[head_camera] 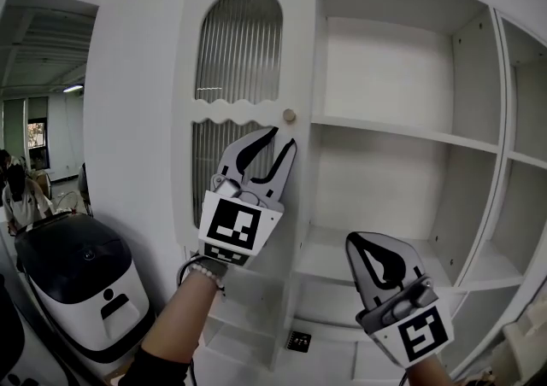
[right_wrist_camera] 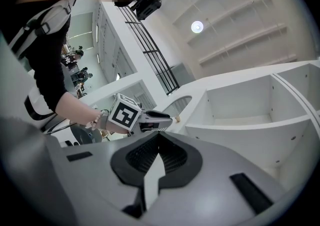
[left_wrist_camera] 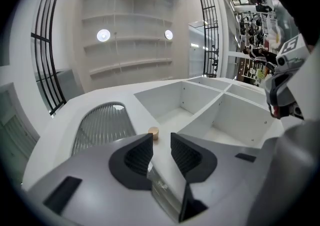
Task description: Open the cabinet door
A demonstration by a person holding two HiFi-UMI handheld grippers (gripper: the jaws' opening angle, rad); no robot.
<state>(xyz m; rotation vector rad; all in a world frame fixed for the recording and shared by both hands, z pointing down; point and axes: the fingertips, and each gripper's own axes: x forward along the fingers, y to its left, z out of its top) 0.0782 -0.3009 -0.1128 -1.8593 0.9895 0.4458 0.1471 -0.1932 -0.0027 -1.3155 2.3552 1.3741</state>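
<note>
1. L gripper (head_camera: 280, 142): jaws wide apart, nothing betw. them, pads touch nothing.
2. The knob (head_camera: 289, 115) lies just ahead of the tips and roughly in line w/ the gap. In the left gripper view it sits a bit toward the left-hand jaw. It's close but apart, not gripped. In the head view the tips are just below the knob, pointing up at it.
3. Knob axis: a short stub sticking straight out of the door face. My read: the tips need to go a little further fwd, so the pads sit either side of the knob, before closing.
4. R gripper (head_camera: 369, 249): jaws pressed together, empty. It's well below & right of the knob, in front of the open shelves (head_camera: 402, 132). The L hand is much nearer, so the pull looks like a L-hand job.
5. Door (head_camera: 248, 111): spreads left of the knob, w/ the knob at its right edge, approx. mid-height. It's tall & narrow, long axis up-down. No hinges visible; prob. on the edge far from the knob, so the knob side would swing out.
6. Look: white frame, ribbed glass pane (head_camera: 239, 43) w/ arched top above the knob, wavy white band level w/ the knob, a 2nd ribbed pane below. The knob is small, round, pale wood tone.
7. Shut or ajar: can't tell. The door's knob-side edge meets the shelf ends.
</note>
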